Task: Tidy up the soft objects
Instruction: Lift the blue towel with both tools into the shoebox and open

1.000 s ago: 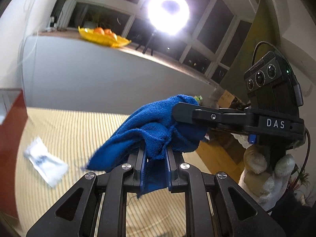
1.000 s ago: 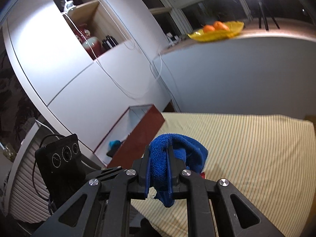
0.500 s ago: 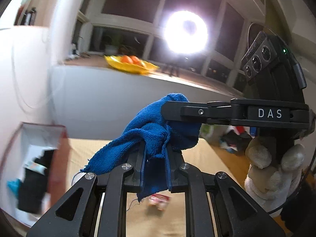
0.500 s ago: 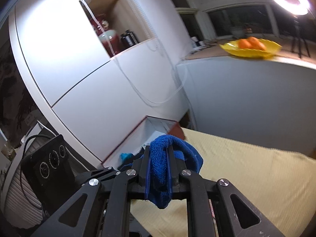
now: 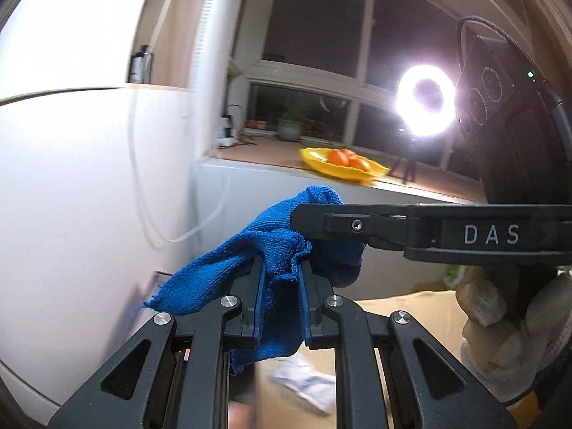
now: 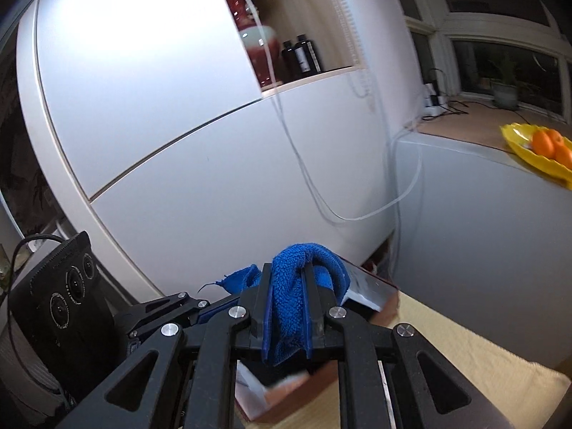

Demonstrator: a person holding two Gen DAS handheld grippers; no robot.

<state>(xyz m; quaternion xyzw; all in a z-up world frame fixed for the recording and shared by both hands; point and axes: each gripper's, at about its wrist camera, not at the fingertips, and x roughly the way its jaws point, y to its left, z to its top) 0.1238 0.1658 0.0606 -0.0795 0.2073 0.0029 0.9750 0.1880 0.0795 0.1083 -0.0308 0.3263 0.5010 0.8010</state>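
Blue cloth [image 5: 275,250] held in the air between both tools. Left gripper [image 5: 280,296] pinches a fold of it; right gripper [image 6: 286,307] pinches another bunch, fingers pressed onto the terry. The cloth looks light, limp and grippy; it should sag and unfold if one side lets go, so bunched folds make the best hold. Below sits a red box [image 6: 371,291] at the edge of the striped mat [image 6: 464,350], probably the drop spot. A white packet [image 5: 304,386] lies below. Cabinet [image 6: 214,178] close ahead; dangling cable [image 6: 357,214] could snag.
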